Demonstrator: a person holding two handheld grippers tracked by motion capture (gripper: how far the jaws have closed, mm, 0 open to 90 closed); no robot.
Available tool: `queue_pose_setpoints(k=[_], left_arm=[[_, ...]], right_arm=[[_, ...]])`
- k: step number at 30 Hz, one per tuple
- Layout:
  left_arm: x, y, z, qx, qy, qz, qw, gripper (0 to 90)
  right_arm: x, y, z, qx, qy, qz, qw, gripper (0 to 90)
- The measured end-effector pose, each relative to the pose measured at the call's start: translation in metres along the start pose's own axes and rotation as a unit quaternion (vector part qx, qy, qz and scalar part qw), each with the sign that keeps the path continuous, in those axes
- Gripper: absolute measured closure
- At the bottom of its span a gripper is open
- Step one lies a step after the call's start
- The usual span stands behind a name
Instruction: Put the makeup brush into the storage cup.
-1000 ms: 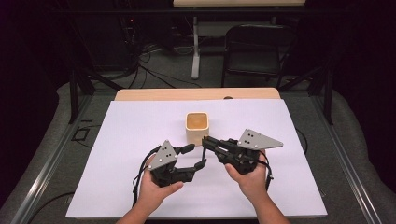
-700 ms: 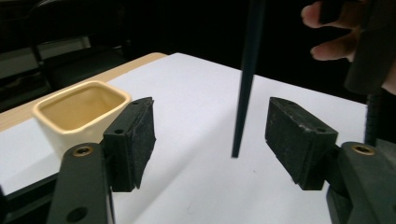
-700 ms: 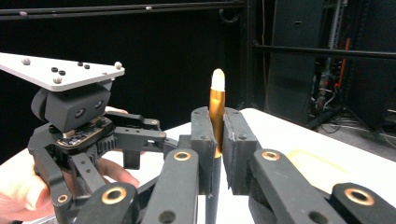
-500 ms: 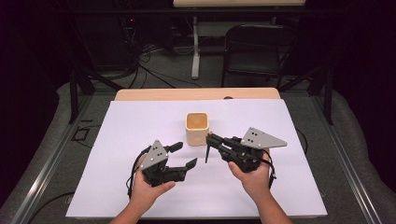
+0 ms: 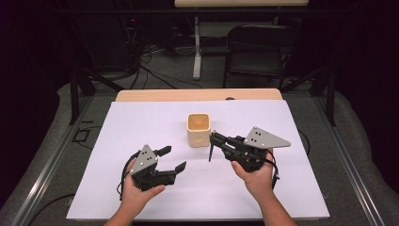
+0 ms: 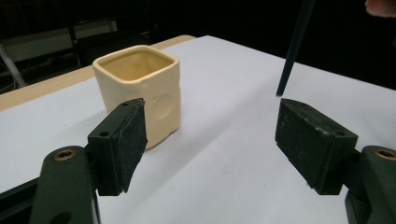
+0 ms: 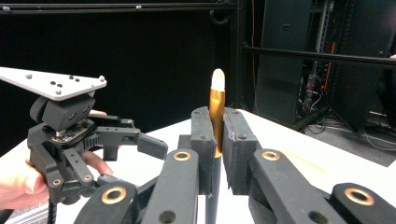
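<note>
Left gripper [image 5: 170, 159] has just been opening, nothing between its jaws, and is drawing away from the pen [image 7: 216, 112], now clenched in the right gripper [image 5: 212, 138] alone beside the cup [image 5: 198, 129].

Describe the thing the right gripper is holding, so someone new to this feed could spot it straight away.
Start at the white sheet covering the table, then find the cream square cup near its middle. Just right of the cup, the right gripper is shut on a thin pen hanging upright, tip down above the sheet. It is the one slender stick there: dark lower barrel, gold upper part, pale rounded end.
</note>
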State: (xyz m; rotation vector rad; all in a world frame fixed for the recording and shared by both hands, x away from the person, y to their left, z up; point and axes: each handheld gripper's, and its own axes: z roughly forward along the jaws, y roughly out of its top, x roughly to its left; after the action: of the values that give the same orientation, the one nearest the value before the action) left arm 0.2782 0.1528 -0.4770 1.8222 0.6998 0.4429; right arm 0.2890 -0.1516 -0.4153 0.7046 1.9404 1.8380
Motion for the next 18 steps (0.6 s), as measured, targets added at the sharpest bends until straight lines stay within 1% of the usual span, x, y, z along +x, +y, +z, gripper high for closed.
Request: queue_pose_setpoints(k=[7,11,13,18], left_arm=[[0.009,-0.009,-0.010,0.008,0.014,0.005,0.9999,25.8],[0.014,-0.018,-0.018,0.008,0.022,0.007,0.9997,27.1],[0.018,-0.023,-0.022,0.001,0.025,0.001,0.9997,27.6],[0.025,-0.033,-0.027,-0.001,0.028,-0.022,0.9994,28.0]], right_arm=[[-0.003,0.002,0.000,-0.001,-0.007,-0.002,1.0000,83.9],[-0.005,0.005,0.001,0.000,-0.008,-0.006,0.9999,83.8],[-0.006,0.006,0.001,0.003,-0.008,-0.006,0.9999,83.8],[-0.008,0.011,0.003,0.006,-0.012,-0.009,0.9999,83.8]])
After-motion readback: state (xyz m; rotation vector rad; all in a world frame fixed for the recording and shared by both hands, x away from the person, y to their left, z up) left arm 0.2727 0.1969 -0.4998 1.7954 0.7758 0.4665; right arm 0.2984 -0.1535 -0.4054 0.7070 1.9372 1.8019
